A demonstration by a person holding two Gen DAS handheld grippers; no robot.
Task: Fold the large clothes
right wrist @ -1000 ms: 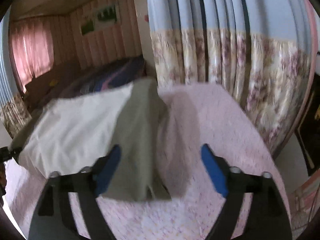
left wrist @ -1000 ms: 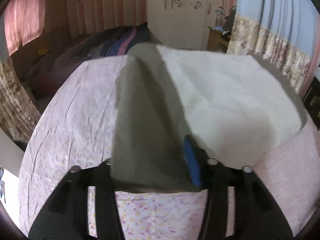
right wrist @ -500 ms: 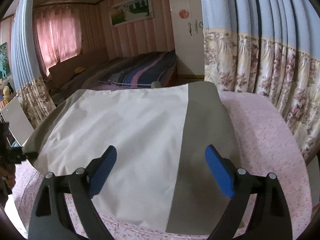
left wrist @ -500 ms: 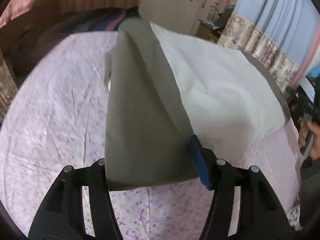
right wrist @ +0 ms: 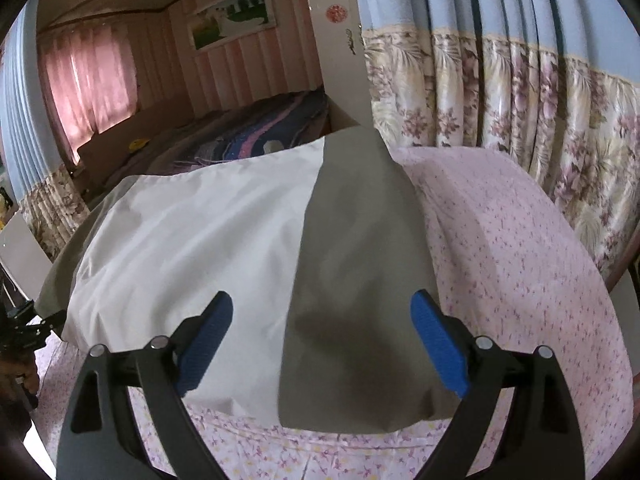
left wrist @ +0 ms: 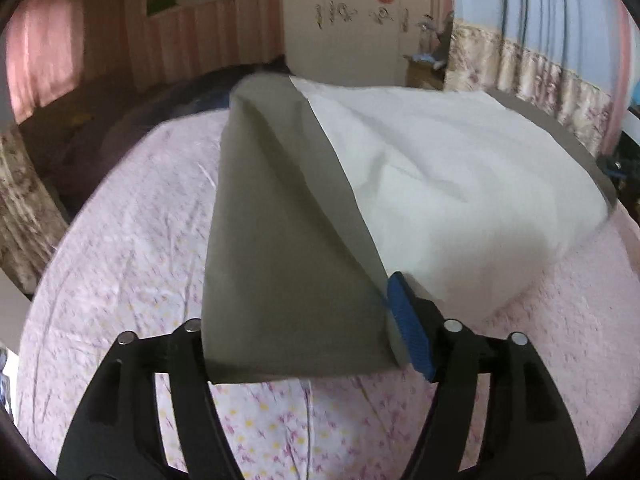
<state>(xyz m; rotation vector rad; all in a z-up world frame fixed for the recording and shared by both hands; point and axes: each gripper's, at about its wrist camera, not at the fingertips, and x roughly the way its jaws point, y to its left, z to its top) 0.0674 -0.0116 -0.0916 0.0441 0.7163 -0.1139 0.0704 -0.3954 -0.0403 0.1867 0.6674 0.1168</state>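
A large white cloth with grey-olive side bands is spread over a bed with a pink flowered sheet. In the left wrist view one grey band rises in a ridge and hangs across my left gripper. Its jaws are opening; the band lies between them, hiding the left pad and brushing the blue right pad. My right gripper stands wide open just above the cloth, near its other grey band, gripping nothing.
The pink sheet reaches the flowered curtains on the right. A second bed with a dark striped blanket lies behind, next to a pale wardrobe. Black gear and a hand show at the right wrist view's left edge.
The left jaws have spread wider and the grey band has sunk lower between them. In the right wrist view the cloth went from a blurred bunch to lying spread out.
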